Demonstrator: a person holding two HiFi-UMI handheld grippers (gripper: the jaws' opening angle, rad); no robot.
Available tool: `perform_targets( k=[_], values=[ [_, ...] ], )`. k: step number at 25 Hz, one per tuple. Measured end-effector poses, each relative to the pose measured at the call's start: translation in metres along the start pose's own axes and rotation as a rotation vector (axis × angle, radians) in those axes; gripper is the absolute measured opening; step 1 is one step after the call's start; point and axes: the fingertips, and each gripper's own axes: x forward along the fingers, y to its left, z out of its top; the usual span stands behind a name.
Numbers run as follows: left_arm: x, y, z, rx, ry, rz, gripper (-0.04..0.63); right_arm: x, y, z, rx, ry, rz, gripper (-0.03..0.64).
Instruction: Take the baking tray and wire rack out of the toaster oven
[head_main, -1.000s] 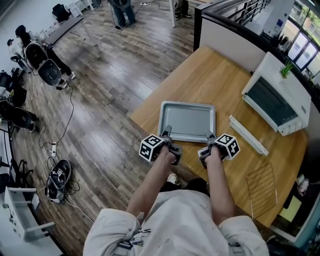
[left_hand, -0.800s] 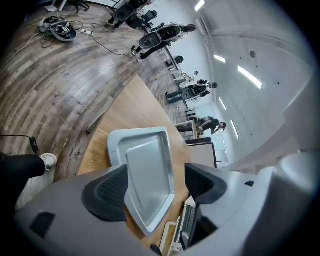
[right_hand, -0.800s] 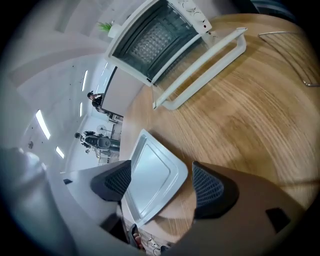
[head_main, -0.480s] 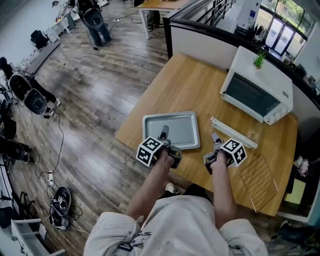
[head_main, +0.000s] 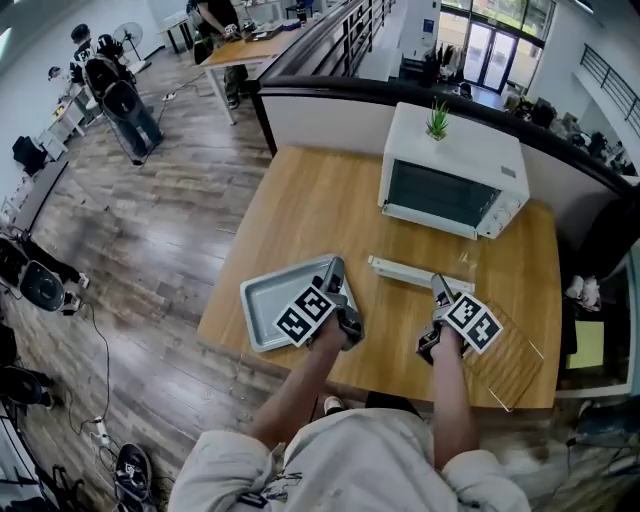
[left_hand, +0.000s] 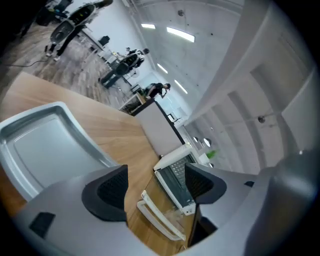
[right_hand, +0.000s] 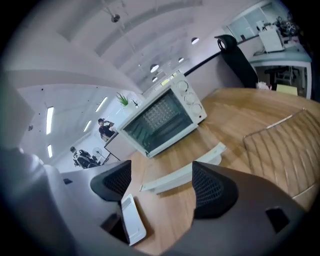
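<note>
Tray (head_main: 264, 303) at the front-left edge of the table (head_main: 320, 200) and rack (head_main: 512, 365) at its front-right corner, both outside the oven (head_main: 450, 170); left gripper (head_main: 334, 268) and right gripper (head_main: 440, 286) hover spread and empty, so removal appears complete and only withdrawal is left.

Pale beige short-sleeved shirt (head_main: 350, 455); left gripper (head_main: 334, 266) and right gripper (head_main: 438, 284) have grey bodies, black ribbed pads (left_hand: 112, 187), black-and-white square-marker cubes (head_main: 305, 313)
</note>
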Motion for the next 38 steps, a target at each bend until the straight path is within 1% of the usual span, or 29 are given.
perform_targets(
  k=[3, 6, 7, 11, 15, 16, 17, 19, 21, 27, 34, 36, 38],
  values=[
    [0.012, -0.038, -0.004, 0.162, 0.009, -0.082, 0.356, -0.014, -0.009, 0.030, -0.071, -0.083, -0.025, 0.376],
    [0.021, -0.068, -0.006, 0.368, 0.001, -0.142, 0.356, -0.025, -0.010, 0.053, -0.179, -0.148, -0.034, 0.376],
    [0.023, -0.078, -0.005, 0.440, -0.010, -0.162, 0.356, -0.028, -0.007, 0.060, -0.225, -0.175, -0.022, 0.376],
    [0.028, -0.118, -0.007, 0.749, -0.064, -0.263, 0.356, -0.044, 0.011, 0.087, -0.372, -0.317, 0.076, 0.374],
    [0.026, -0.149, -0.022, 1.056, -0.104, -0.390, 0.356, -0.061, 0.013, 0.105, -0.527, -0.420, 0.065, 0.374],
    [0.024, -0.153, -0.028, 1.115, -0.111, -0.416, 0.356, -0.065, 0.014, 0.109, -0.557, -0.448, 0.063, 0.373],
    [0.023, -0.157, -0.032, 1.154, -0.119, -0.438, 0.356, -0.069, 0.013, 0.113, -0.588, -0.478, 0.058, 0.373],
    [0.020, -0.163, -0.036, 1.182, -0.142, -0.471, 0.356, -0.073, 0.010, 0.119, -0.655, -0.522, 0.030, 0.373],
    [0.020, -0.168, -0.036, 1.186, -0.166, -0.486, 0.356, -0.071, 0.006, 0.121, -0.697, -0.530, -0.002, 0.373],
    [0.022, -0.170, -0.031, 1.183, -0.188, -0.468, 0.356, -0.068, 0.000, 0.124, -0.681, -0.524, -0.015, 0.373],
    [0.028, -0.172, -0.034, 1.173, -0.179, -0.469, 0.354, -0.061, -0.001, 0.126, -0.690, -0.500, -0.014, 0.369],
    [0.030, -0.174, -0.037, 1.168, -0.171, -0.472, 0.345, -0.060, 0.001, 0.126, -0.698, -0.498, -0.008, 0.342],
    [0.031, -0.176, -0.040, 1.161, -0.167, -0.480, 0.295, -0.060, 0.003, 0.127, -0.699, -0.502, 0.003, 0.291]
  ],
)
